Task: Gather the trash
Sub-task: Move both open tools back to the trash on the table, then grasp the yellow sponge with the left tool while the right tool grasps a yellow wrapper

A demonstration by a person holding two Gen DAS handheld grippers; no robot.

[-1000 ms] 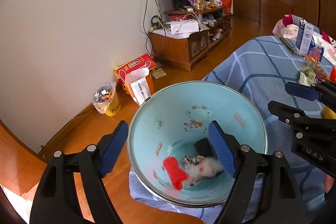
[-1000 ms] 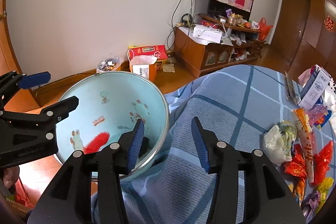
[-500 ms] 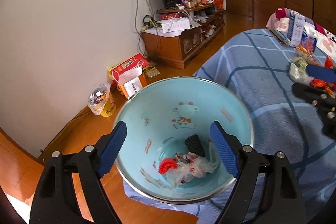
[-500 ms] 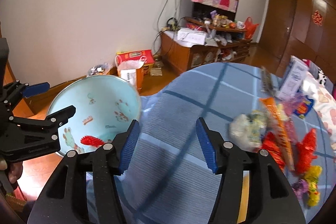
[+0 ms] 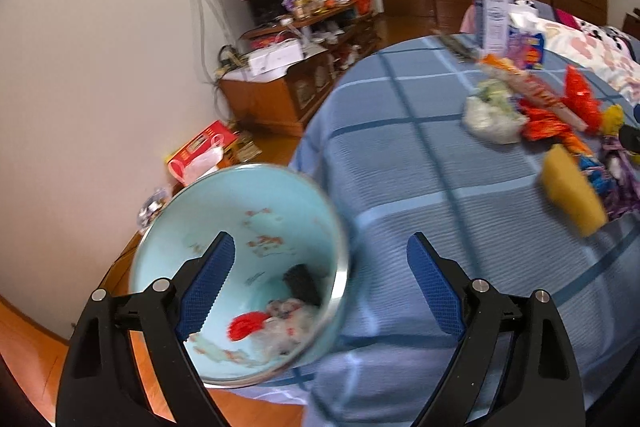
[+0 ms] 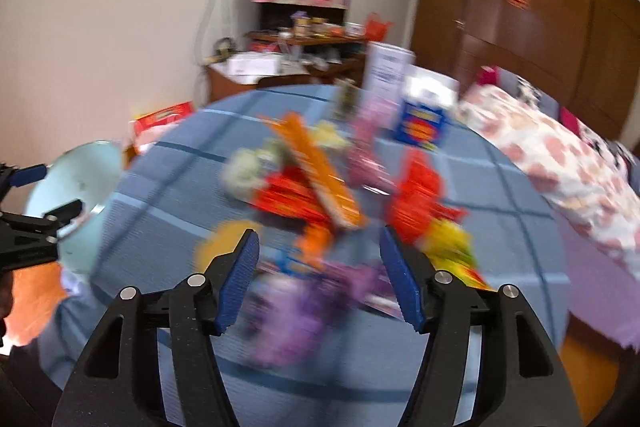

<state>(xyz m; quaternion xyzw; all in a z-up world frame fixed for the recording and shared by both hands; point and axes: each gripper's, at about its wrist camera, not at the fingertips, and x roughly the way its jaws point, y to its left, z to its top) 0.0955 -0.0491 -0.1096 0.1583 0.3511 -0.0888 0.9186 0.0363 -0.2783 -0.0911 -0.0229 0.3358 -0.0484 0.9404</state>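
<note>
The left gripper [image 5: 320,279] is held with fingers spread and nothing between them, having just been widened, at the rim of the bin [image 5: 338,291], in which some trash [image 5: 276,323] lies. The right gripper [image 6: 318,279], fingers likewise just widened and empty, is held above blurred wrappers [image 6: 316,183] on the counter [image 6: 168,179].

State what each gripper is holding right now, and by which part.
Nothing is held. The left gripper and right gripper both have open, empty jaws that have just been opening; the wrappers lie untouched on the bed.
</note>
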